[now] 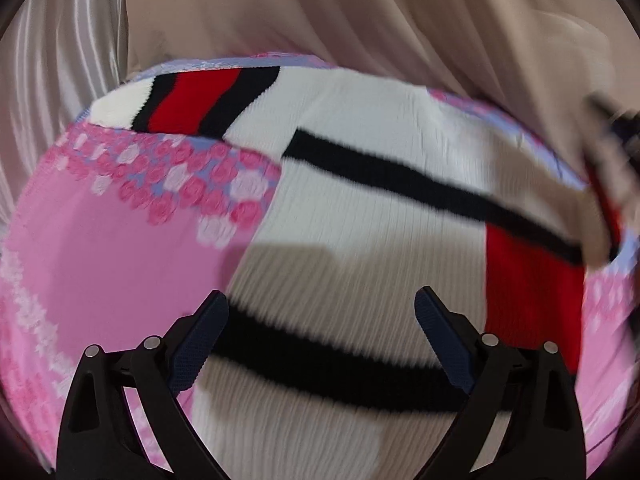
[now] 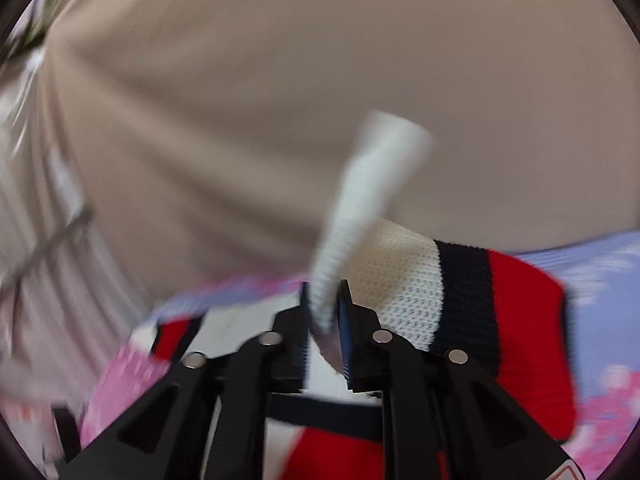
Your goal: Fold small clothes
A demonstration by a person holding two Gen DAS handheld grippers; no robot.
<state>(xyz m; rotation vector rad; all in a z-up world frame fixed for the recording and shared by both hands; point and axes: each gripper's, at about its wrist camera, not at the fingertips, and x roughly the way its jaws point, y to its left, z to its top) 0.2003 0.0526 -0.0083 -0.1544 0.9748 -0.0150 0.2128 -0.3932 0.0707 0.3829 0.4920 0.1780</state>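
Note:
A small white ribbed knit sweater [image 1: 360,184] with black and red stripes lies spread on a pink flowered cloth [image 1: 100,248]. My left gripper [image 1: 322,308] is open and empty, hovering just above the sweater's lower part. My right gripper [image 2: 323,308] is shut on a white ribbed edge of the sweater [image 2: 360,200] and holds it lifted, so the strip stands up between the pads. A sleeve [image 2: 480,300] with white, black and red bands lies to the right of it. In the left wrist view the right gripper shows only as a blur at the far right edge.
Beige draped fabric [image 1: 360,12] hangs behind the work surface, with shiny pale curtain folds [image 1: 72,92] at the left. The pink and lilac flowered cloth [image 2: 600,280] covers the surface under the sweater.

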